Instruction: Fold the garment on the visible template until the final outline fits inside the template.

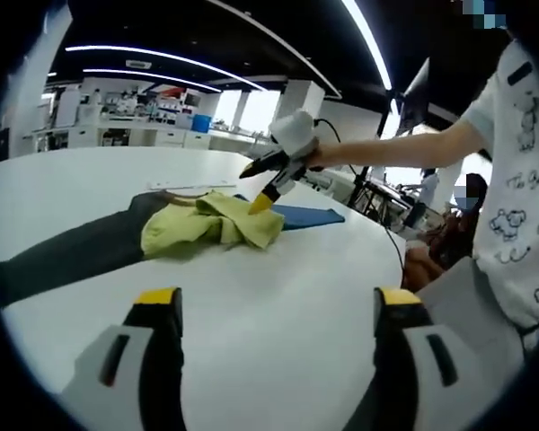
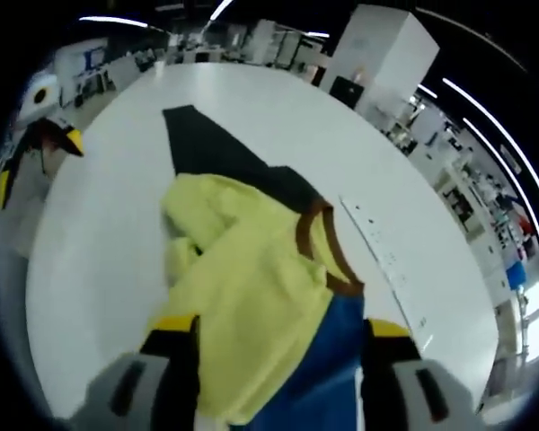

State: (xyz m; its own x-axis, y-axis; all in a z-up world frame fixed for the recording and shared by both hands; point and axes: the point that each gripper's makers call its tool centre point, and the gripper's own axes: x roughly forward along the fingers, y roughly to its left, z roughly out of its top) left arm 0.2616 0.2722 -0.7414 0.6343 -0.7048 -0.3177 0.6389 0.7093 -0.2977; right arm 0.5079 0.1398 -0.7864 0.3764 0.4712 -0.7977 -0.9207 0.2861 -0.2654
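Observation:
A yellow-green garment [image 1: 211, 224] with a brown collar [image 2: 325, 256] lies crumpled on the white table [image 1: 278, 341]. It rests partly on a dark grey sheet [image 1: 72, 251] and partly on a blue sheet [image 1: 307, 215]. My right gripper [image 1: 254, 189], held in a person's hand, hovers over the garment's right end with one yellow tip at the cloth. In the right gripper view the right gripper [image 2: 280, 330] is open, its jaws wide apart over the garment [image 2: 251, 287] and the blue sheet [image 2: 332, 364]. My left gripper [image 1: 277, 301] stands open over bare table, well short of the garment.
A person in a white printed shirt [image 1: 521, 180] stands at the table's right edge. A thin white strip [image 2: 386, 260] lies beyond the garment. The left gripper [image 2: 36, 153] shows at the left of the right gripper view. Desks and shelves stand far behind the table.

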